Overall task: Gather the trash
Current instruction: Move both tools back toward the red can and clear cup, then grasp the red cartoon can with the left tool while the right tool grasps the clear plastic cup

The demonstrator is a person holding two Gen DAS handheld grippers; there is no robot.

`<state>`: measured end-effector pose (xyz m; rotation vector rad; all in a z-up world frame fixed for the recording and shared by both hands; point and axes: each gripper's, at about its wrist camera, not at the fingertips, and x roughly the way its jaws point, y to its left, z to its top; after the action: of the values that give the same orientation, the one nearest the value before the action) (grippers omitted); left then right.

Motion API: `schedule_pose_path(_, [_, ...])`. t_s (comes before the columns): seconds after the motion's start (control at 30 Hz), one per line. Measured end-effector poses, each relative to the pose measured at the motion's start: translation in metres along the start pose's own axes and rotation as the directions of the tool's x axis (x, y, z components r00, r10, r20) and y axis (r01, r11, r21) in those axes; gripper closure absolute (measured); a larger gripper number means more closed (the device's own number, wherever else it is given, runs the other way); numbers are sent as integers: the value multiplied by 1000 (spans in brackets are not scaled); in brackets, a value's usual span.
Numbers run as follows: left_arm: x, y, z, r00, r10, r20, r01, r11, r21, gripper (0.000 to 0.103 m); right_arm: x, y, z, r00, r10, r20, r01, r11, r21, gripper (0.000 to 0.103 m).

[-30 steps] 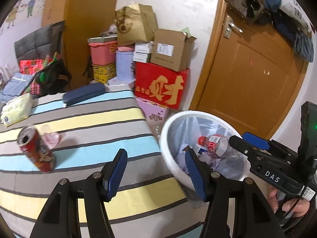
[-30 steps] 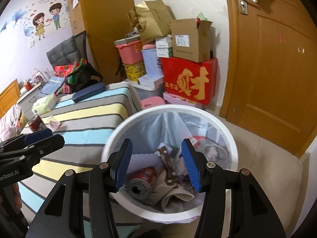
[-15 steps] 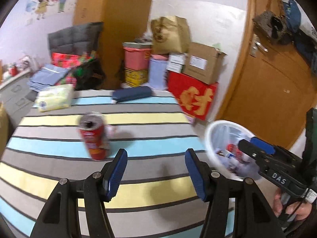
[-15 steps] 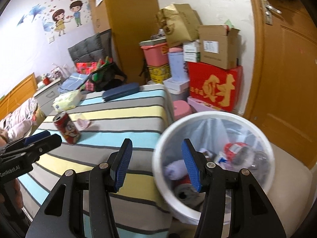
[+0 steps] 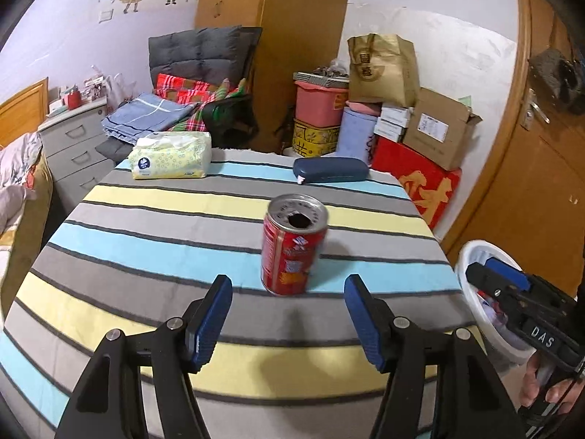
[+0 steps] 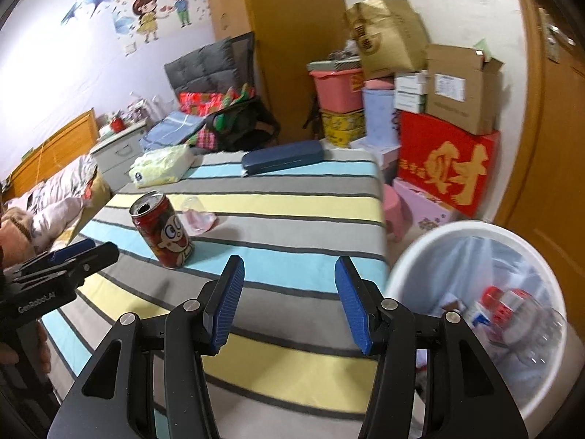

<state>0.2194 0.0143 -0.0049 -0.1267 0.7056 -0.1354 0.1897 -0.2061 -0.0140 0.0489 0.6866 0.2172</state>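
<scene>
Left wrist view puts the opened red aluminium drink can (image 5: 292, 245) upright on the striped cloth of the worktop (image 5: 146, 248), just ahead of my left gripper (image 5: 289, 314) and roughly centred on the gap. Those fingers (image 5: 212, 314) are opening, with nothing between them yet. I judge the can empty or nearly so: light, thin-walled, smooth, easy to dent or tip. I would take it across the middle of its body, gently, keeping it upright in case liquid remains.

From the right wrist view, a small clear crumpled plastic cup (image 6: 197, 216) with a pinkish tint lies just behind the can, likely trash too, flimsy and slippery. My right gripper (image 6: 289, 307) hangs over the near stripes, fingers (image 6: 226, 307) apart and empty. To its right, below the worktop's edge, stands the white round waste bin (image 6: 413, 274) with a plastic liner, holding bottles and wrappers.

Further back on the cloth sit a pale green tissue pack (image 5: 172, 161) and a dark blue hard case (image 5: 331, 170). The cloth may slide or bunch. Beyond are stacked cardboard boxes (image 5: 435, 131), a wooden door (image 5: 541, 190), grey drawers (image 5: 76, 146) and a bed.
</scene>
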Motion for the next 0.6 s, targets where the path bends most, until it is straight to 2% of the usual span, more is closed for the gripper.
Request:
schedule_pose_path(0.07, [11,1,2,1000,6,-12,-6,1000,3,34,10,2,5,1000,4,-11,-5,1000,-15,50])
schedule_pose_path(0.23, [42,-3,12,1000,3,-31,-2,999,33,34,30,2,16,999,33,-35,-34,999,-20,50])
schedule_pose_path(0.47, [78,-1,21,997,36,-72,-32,998,54,34,52,6,24,996,59,-64,-62,997,-36,50])
schedule_pose_path(0.6, [82,7,22,998,18,-62,-15,999,39,37,62,9,27,994,73,-82,-75,997,-25,50])
